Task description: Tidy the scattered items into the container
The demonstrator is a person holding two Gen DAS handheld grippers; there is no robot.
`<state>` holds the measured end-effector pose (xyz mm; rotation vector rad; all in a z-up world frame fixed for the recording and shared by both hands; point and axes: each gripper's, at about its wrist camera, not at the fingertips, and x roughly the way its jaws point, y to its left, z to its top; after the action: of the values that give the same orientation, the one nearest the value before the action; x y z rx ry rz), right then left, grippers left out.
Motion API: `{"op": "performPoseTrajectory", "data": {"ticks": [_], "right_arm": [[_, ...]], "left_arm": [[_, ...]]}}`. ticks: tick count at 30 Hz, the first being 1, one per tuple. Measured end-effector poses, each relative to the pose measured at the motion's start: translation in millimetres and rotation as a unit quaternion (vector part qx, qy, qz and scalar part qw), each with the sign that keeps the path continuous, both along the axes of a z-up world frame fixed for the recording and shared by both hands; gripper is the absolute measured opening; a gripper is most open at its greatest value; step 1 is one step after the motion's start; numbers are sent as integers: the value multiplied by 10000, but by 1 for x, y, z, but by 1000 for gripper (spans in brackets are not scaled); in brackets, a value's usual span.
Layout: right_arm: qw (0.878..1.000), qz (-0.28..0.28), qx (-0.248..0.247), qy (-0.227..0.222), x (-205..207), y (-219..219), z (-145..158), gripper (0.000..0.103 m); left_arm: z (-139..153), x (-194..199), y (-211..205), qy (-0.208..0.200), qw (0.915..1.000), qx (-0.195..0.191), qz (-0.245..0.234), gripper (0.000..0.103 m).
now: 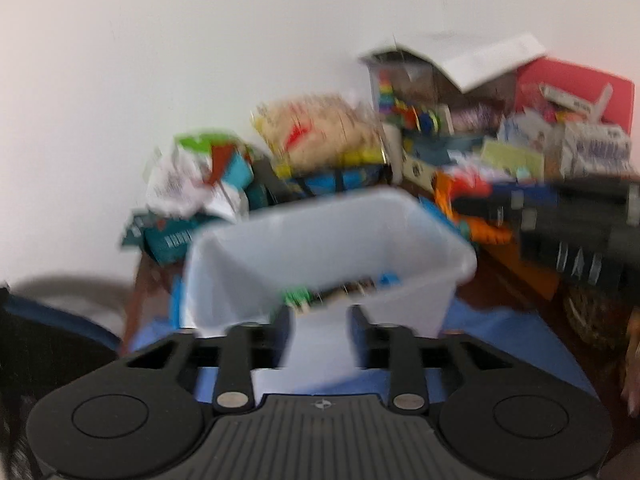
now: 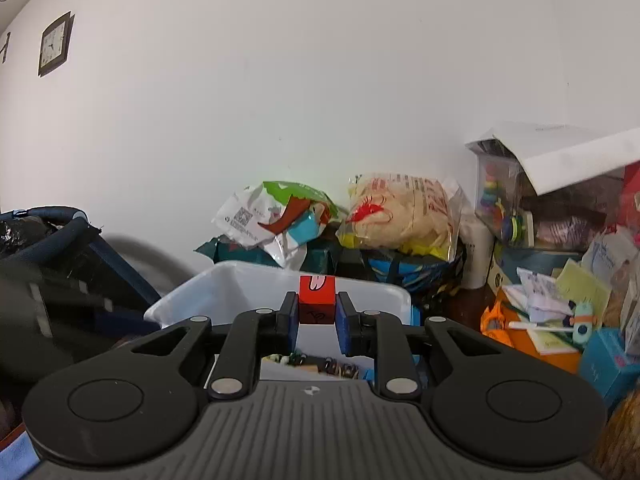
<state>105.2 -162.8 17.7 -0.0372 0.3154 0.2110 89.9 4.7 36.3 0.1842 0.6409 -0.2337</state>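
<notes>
Little can be read. A QR code sits on the crumpled white snack bag (image 2: pixel 256 220) against the wall, its print too small to make out. The clear bag (image 2: pixel 400 212) beside it carries red printed lines (illegible). The red block (image 2: pixel 317 300) bears a black scribble. Wall clock (image 2: pixel 54 44) numerals are unreadable.

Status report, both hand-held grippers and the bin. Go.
Right hand-held gripper shut on red block, above white bin. Left hand-held gripper open, empty, over the bin. Nothing in the way.

1 white bin (image 2: pixel 248 280), 1 red block (image 2: pixel 317 298), 1 wall clock (image 2: pixel 55 44)
</notes>
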Motion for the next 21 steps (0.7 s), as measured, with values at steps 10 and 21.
{"op": "performPoseTrajectory", "data": {"ticks": [10, 21], "right_arm": [[9994, -25, -93, 330, -9, 0, -19, 22], [9990, -86, -310, 307, -14, -3, -18, 24]], "left_arm": [[-105, 15, -40, 773, 9928, 298, -869, 62], [-124, 9, -28, 1133, 9880, 135, -1044, 25]]}}
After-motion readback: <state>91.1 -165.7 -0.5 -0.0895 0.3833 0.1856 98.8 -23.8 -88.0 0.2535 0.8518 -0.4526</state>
